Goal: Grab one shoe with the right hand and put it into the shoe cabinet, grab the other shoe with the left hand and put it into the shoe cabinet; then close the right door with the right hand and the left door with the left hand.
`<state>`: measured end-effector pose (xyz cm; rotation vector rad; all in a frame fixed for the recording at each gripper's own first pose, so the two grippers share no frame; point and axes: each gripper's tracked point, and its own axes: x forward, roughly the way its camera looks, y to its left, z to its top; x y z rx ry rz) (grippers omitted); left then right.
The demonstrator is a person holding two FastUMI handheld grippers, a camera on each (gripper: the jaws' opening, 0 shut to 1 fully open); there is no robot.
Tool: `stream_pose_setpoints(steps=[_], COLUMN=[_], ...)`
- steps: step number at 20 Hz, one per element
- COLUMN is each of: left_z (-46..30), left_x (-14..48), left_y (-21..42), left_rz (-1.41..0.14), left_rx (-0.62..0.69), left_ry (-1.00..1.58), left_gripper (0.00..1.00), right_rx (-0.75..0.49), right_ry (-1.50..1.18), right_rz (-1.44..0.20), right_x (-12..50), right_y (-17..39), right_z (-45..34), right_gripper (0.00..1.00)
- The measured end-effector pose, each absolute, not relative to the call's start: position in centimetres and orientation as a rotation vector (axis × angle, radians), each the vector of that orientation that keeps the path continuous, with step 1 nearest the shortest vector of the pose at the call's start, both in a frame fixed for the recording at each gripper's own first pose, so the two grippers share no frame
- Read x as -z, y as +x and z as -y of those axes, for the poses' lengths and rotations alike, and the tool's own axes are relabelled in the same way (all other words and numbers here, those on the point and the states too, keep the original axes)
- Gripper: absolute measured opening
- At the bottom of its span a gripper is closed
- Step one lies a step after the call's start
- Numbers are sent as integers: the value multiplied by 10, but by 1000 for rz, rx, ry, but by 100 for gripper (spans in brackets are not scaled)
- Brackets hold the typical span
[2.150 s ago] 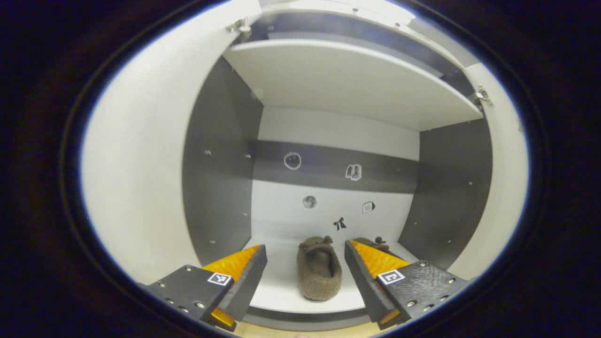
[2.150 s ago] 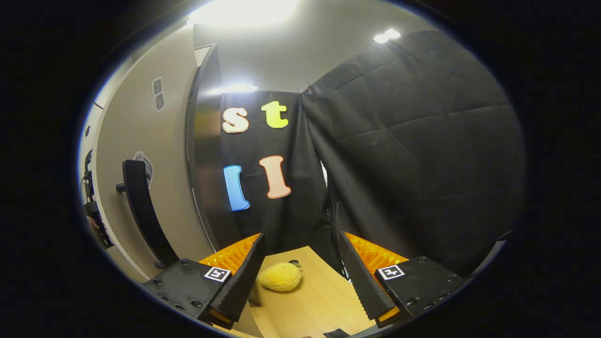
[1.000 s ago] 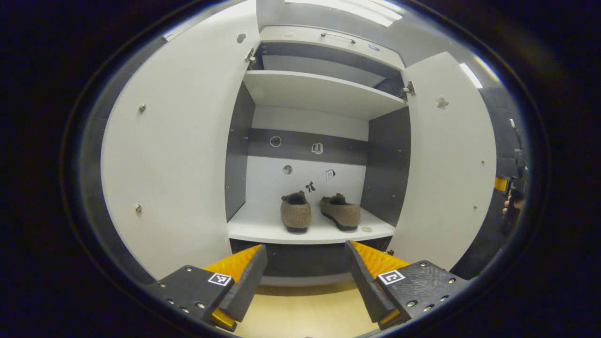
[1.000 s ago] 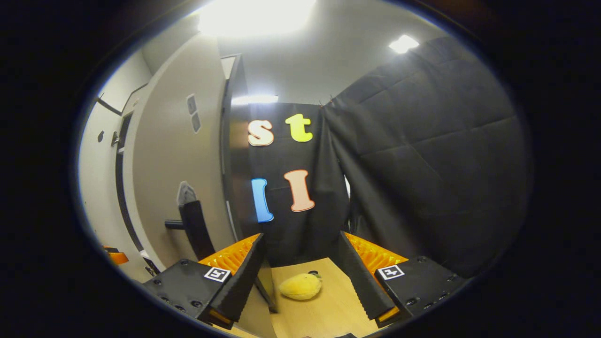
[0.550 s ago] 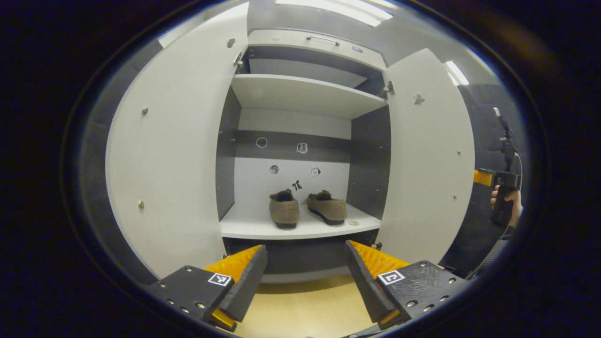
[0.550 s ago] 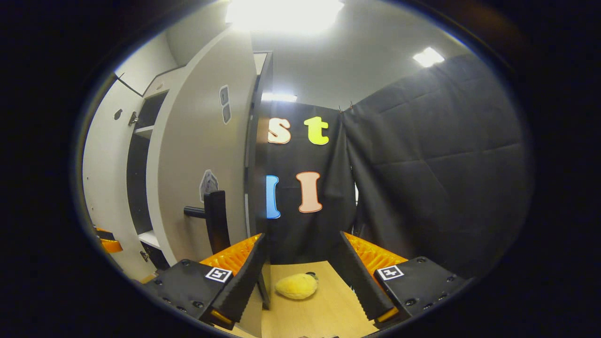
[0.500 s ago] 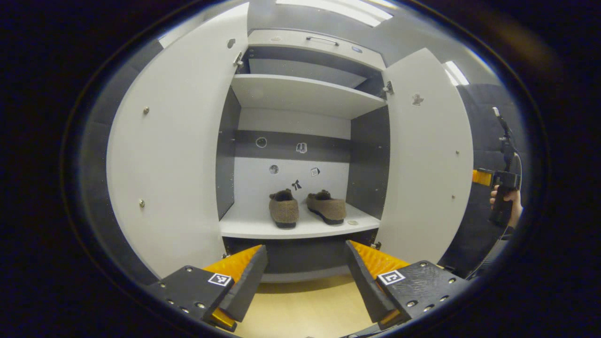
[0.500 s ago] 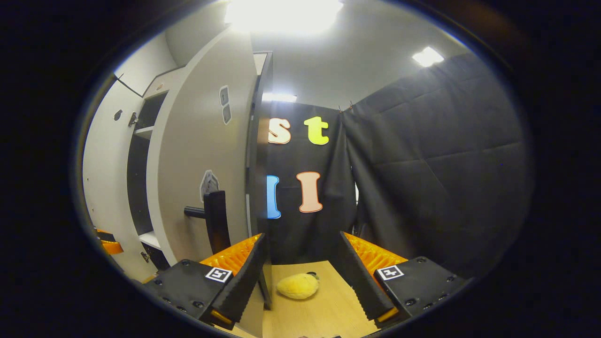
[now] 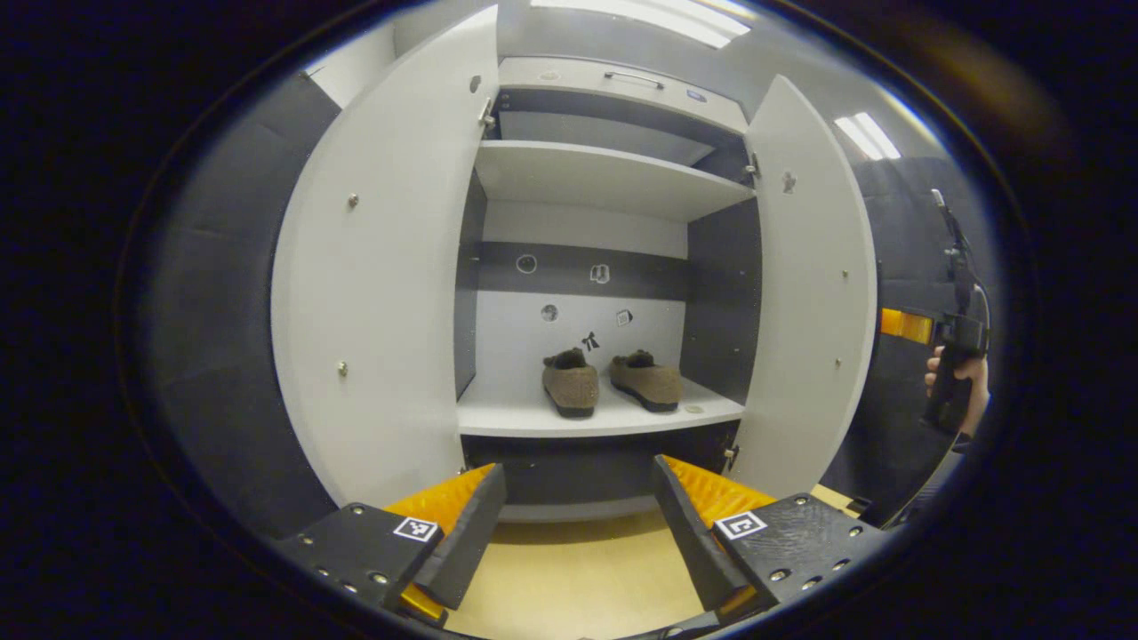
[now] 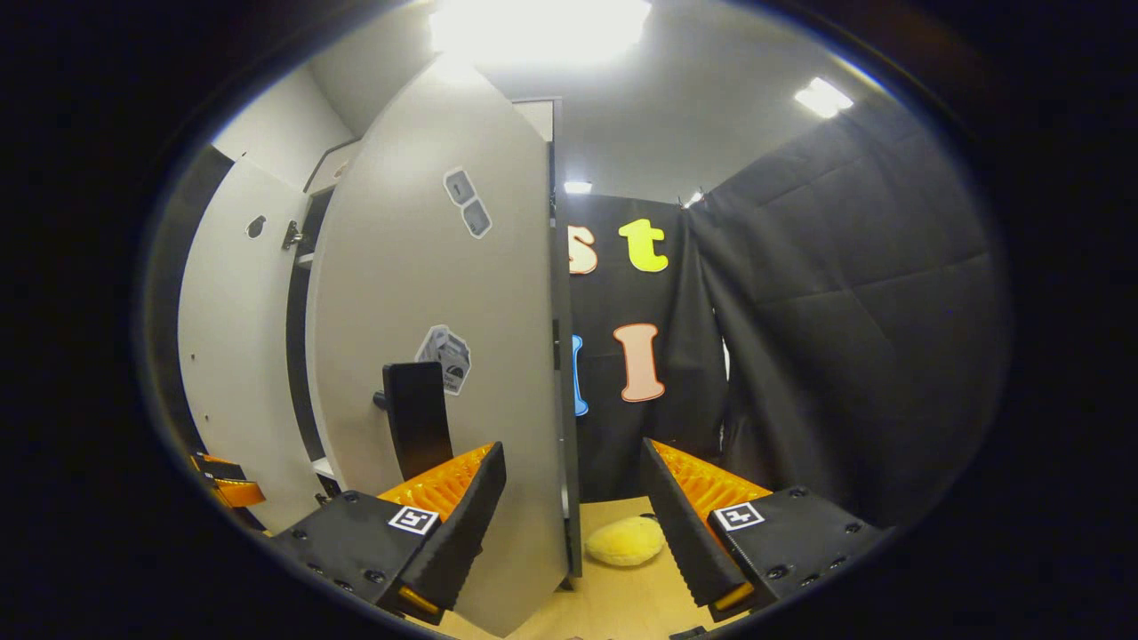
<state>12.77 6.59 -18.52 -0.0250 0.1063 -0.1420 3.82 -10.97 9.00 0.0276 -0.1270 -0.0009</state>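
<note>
No text on the door stickers [image 10: 453, 358] can be read.

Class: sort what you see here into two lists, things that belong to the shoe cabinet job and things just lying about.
Job: two shoes; right door; left door; shoe cabinet; left gripper; right gripper.
Lying about: yellow plush toy; stickers.

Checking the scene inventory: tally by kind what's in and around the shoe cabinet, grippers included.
Brown fuzzy shoes: 2, left one, right one
Cabinet doors, both open: 2, left door, right door
Yellow plush toy: 1
Grippers: 2, left gripper, right gripper
Total: 7
</note>
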Motion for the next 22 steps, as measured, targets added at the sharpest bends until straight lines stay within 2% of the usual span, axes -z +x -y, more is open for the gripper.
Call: stream_pose_setpoints(steps=[2,3,6,9,10,11,13,14,15,22], left_z=[-73,-75,-81,-85,-89,-92,-105,-116,-129,-244], left_x=[187,187,186,183,181,180,179,180,183,161], left_y=[122,117,106,89,84,80,69,62,55,33], left_rz=[-109,-112,-113,-108,-102,-94,-87,-85,-82,-14], left_rx=[117,108,92,86,81,74,50,28,2,-244], left_ry=[-27,-32,-46,-48,-48,-55,-79,-90,-101,-36], left_gripper=[100,96,96,96,100,96,96,96,100,96], right_rx=[-28,-43,-99,-51,-36,-29,-16,-7,3,9], right_ry=[36,41,62,75,87,103,117,117,118,141], right_rz=[128,126,119,116,121,122,102,86,73,15], right_x=[-91,-90,-88,-90,-91,-89,-82,-76,-71,-50], right_y=[42,45,59,67,67,66,67,67,65,60], right_z=[97,90,62,59,61,61,67,71,73,77], right_gripper=[96,96,96,97,97,97,97,97,97,97])
